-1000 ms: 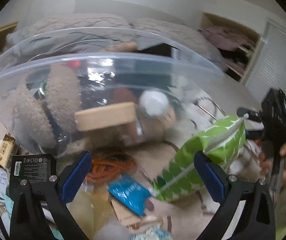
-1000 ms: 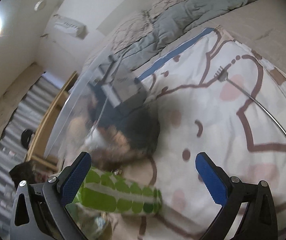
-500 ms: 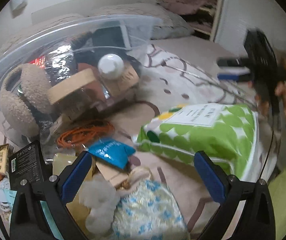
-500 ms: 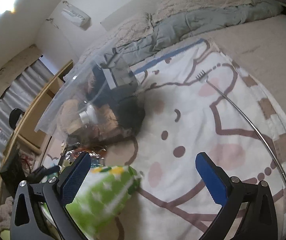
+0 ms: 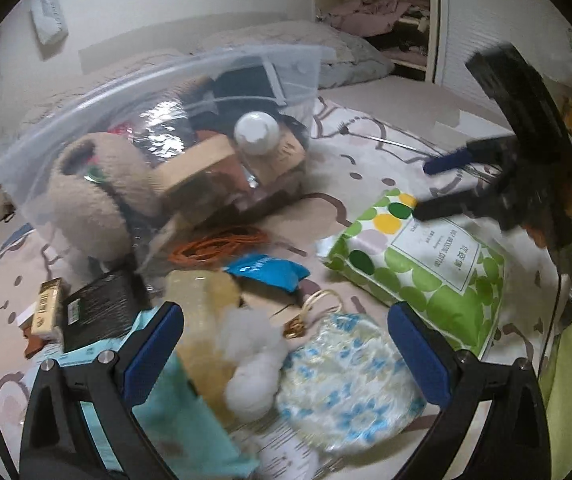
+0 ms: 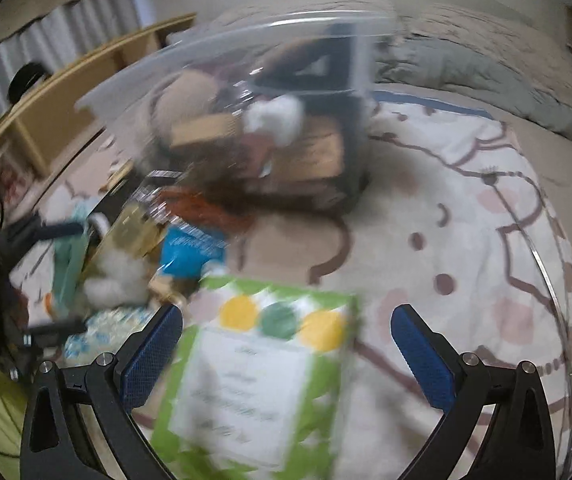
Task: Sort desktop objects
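Observation:
A clear plastic bin stands on a patterned mat and holds a plush toy, a white-capped bottle and boxes. A green dotted packet lies flat on the mat; in the right wrist view it lies between the jaws, untouched. My left gripper is open above a floral pouch and white fluff. My right gripper is open; it shows blurred in the left wrist view, over the packet's far end.
An orange cord, a blue sachet, a black box, a small gold box and a teal sheet lie on the mat. A thin metal rod curves along the right. A bed is behind.
The green packet, held up a second ago, now lies flat on the mat. Both grippers have pulled back and tilted down; the right one has swung towards the packet.

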Action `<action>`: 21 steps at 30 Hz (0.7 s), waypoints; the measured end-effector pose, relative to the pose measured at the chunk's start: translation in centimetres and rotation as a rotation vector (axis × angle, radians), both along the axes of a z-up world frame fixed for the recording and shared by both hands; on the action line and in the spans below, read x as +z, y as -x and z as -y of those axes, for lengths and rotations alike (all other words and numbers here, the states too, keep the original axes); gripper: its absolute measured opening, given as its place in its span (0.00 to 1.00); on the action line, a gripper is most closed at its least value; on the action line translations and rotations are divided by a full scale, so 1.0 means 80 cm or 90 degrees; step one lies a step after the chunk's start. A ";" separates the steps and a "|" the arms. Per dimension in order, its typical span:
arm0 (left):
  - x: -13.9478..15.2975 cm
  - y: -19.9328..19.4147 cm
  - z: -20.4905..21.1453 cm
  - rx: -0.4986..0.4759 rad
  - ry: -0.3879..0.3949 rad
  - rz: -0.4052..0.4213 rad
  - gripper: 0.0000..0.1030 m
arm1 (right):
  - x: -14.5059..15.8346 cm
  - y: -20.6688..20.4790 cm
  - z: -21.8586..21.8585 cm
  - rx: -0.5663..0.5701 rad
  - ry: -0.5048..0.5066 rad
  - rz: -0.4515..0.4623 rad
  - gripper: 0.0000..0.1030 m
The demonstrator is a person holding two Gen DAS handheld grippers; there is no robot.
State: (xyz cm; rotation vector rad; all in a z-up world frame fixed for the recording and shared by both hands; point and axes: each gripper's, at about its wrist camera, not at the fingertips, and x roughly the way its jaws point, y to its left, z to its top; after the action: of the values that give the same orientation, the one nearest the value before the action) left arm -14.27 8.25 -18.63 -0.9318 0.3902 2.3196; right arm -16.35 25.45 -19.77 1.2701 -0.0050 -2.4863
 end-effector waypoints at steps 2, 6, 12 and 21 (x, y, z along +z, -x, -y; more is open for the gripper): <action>0.005 -0.005 0.006 -0.001 0.000 -0.016 1.00 | -0.001 -0.009 0.014 0.022 -0.011 -0.002 1.00; 0.020 -0.016 0.018 -0.002 -0.010 -0.059 1.00 | -0.007 -0.029 0.052 0.087 -0.098 -0.016 1.00; 0.030 -0.020 0.043 0.026 -0.019 -0.099 1.00 | -0.035 -0.047 0.089 0.128 -0.282 -0.017 1.00; -0.006 -0.002 0.083 0.115 0.001 -0.042 1.00 | -0.058 -0.034 0.054 0.077 -0.341 -0.006 1.00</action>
State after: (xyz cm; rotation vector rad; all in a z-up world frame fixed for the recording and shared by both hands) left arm -14.13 1.63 -19.15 -0.9267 0.3481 2.5197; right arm -13.64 21.12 -24.37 1.3973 0.7619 -2.4705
